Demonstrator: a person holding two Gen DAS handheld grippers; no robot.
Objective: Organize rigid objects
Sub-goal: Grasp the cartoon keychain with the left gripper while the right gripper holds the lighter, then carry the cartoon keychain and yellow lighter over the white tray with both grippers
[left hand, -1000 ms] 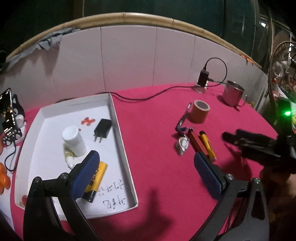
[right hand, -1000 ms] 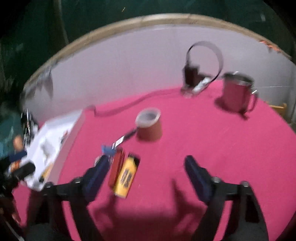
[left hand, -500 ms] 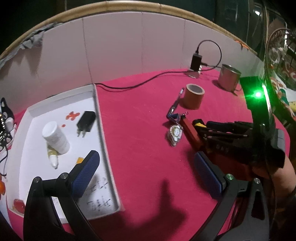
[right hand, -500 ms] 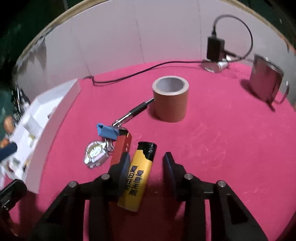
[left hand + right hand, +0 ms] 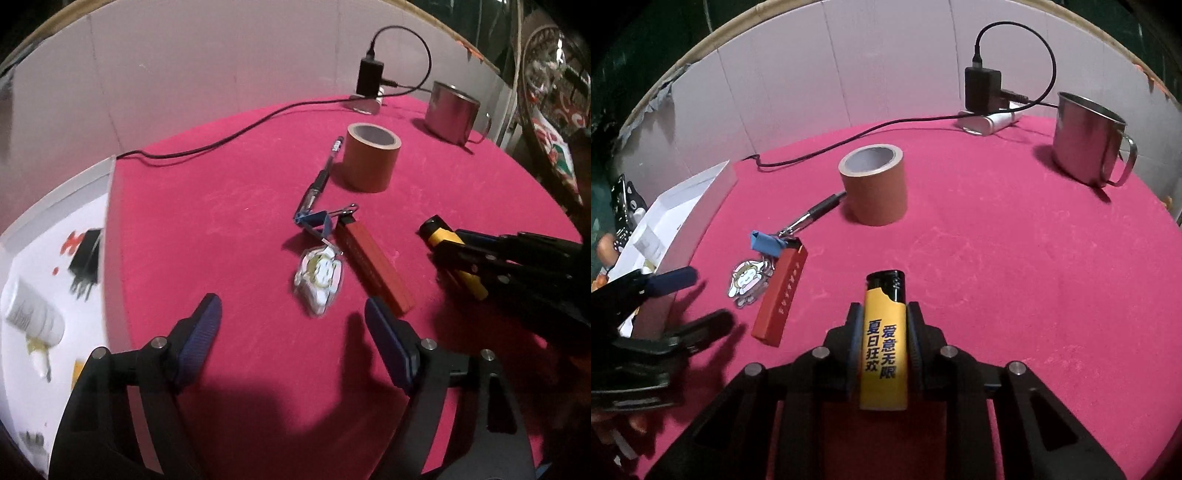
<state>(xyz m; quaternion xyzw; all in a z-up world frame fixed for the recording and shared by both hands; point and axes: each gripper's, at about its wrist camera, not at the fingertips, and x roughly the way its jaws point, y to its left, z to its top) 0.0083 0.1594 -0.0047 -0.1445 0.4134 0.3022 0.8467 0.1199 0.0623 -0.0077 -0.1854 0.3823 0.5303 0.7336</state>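
Observation:
My right gripper is shut on a yellow lighter with a black top, held just above the red cloth; the lighter also shows in the left wrist view. My left gripper is open and empty, low over the cloth, just short of a cartoon keychain. A red bar, a blue binder clip, a pen and a brown tape roll lie beyond it. A white tray at the left holds a black plug and a white bottle.
A steel mug stands at the back right. A black charger on a white block sits by the back wall, its cable running left across the cloth. A white wall closes the far side.
My right gripper closed on the yellow lighter and lifted it clear of the red bar. My left gripper swung right from the tray toward the keychain.

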